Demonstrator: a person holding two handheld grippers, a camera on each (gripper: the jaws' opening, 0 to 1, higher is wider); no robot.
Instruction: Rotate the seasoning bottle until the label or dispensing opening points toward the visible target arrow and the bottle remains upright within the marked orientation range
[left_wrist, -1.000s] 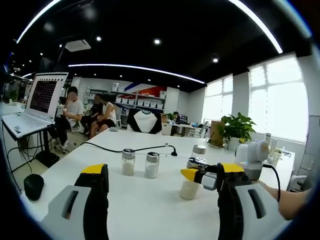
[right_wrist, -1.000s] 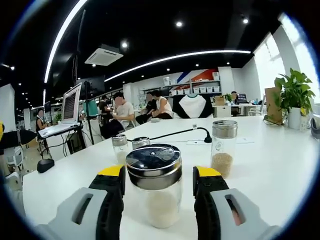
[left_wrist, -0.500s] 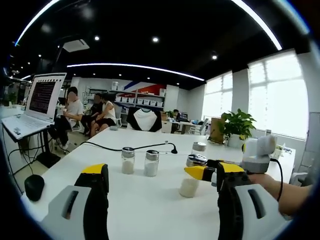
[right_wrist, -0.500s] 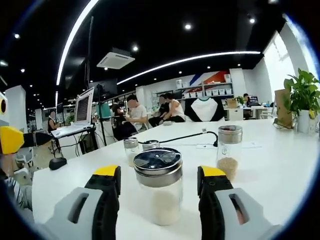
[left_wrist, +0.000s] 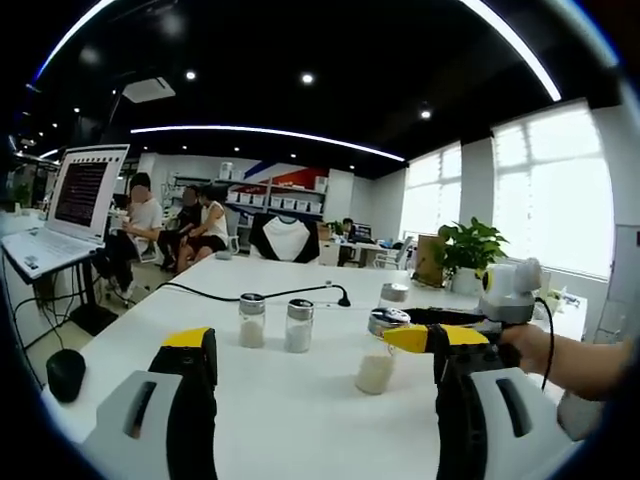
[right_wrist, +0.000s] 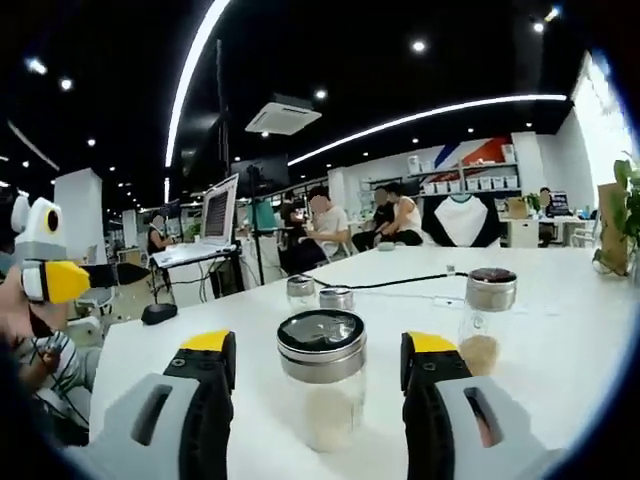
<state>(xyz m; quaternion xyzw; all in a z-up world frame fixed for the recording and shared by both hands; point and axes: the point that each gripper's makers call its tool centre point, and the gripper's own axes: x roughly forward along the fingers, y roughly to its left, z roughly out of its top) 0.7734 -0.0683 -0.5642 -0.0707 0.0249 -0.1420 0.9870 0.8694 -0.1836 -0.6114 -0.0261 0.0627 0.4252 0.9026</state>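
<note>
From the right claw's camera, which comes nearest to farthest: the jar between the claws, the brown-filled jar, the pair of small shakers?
1. Jar with white powder, between the right claw tips.
2. Brown-filled jar, right, farther back.
3. Pair of small shakers, behind, centre-left; farthest.

We see a clear glass seasoning bottle (right_wrist: 322, 388) with shiny metal lid. Table (right_wrist: 560, 330) looks smooth, matt white. Right gripper (right_wrist: 320, 365) looks matt plastic.

Four seasoning bottles (right_wrist: 321, 388) stand on one white table (left_wrist: 300, 400); two grippers, one laptop (left_wrist: 70, 205), one plant (left_wrist: 470, 250).
</note>
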